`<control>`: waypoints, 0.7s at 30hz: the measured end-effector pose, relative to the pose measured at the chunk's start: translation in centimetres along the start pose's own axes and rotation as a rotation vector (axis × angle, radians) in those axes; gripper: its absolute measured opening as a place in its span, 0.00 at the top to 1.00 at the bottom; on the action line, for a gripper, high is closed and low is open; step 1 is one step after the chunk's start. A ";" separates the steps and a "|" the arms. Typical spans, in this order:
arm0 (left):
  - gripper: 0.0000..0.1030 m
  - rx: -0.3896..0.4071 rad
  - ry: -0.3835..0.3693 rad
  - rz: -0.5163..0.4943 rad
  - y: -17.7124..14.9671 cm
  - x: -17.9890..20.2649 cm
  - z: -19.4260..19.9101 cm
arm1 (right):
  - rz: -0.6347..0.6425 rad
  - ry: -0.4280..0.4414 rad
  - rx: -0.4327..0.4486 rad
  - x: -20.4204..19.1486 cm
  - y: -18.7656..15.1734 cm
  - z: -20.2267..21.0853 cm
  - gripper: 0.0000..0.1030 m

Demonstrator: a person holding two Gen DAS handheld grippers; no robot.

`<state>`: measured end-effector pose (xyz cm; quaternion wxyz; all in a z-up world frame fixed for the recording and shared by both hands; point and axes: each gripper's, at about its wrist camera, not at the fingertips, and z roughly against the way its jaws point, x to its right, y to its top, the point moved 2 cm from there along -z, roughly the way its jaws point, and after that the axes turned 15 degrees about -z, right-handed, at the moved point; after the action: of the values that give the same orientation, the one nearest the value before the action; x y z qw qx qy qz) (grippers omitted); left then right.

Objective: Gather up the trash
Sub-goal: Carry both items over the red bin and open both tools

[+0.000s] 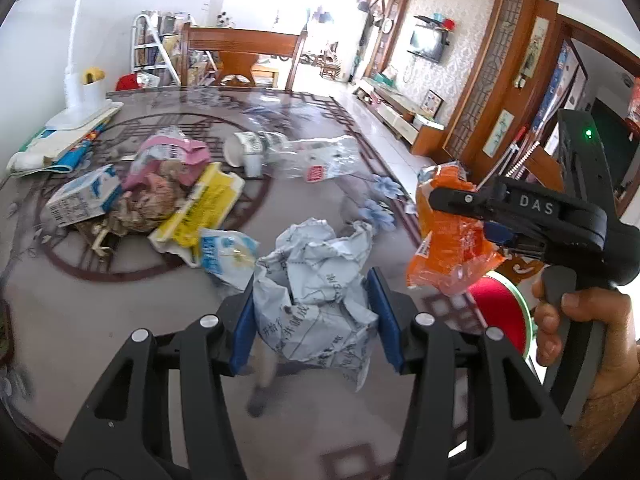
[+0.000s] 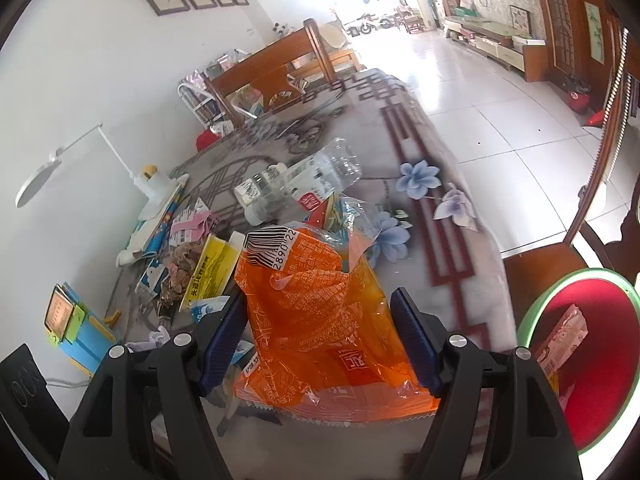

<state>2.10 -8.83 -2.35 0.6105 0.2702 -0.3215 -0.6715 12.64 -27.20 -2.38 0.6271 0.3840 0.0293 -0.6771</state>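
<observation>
My left gripper [image 1: 314, 316] is shut on a crumpled grey printed paper ball [image 1: 320, 276], held above the patterned table [image 1: 120, 328]. My right gripper [image 2: 318, 338] is shut on an orange plastic snack wrapper [image 2: 316, 316]; the left wrist view shows that wrapper [image 1: 448, 236] hanging in the air at the right, with a hand [image 1: 576, 320] on the handle. A red basin with a green rim [image 2: 600, 344] sits at the lower right beside the table and holds a pink packet [image 2: 564, 336].
A litter pile lies on the table: milk carton [image 1: 86, 198], yellow bag [image 1: 200, 208], pink wrapper [image 1: 176, 152], brown scraps, paper cups [image 1: 248, 148], clear plastic bottles [image 2: 316, 178]. A white desk lamp [image 1: 76, 92] stands by the wall. A wooden chair [image 1: 240, 56] is at the far edge.
</observation>
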 end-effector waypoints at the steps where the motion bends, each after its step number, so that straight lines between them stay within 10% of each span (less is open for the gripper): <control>1: 0.52 -0.002 -0.005 -0.005 0.0 0.3 0.0 | -0.008 0.001 0.003 0.5 0.1 0.3 0.32; 21: 0.52 -0.103 -0.210 -0.140 0.1 11.3 -3.9 | -0.171 -0.211 0.123 10.9 2.0 5.8 0.32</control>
<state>3.84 -20.42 -4.46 0.5381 0.1886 -0.3289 -0.7528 12.51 -39.69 -3.50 0.5420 0.3447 -0.0459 -0.7651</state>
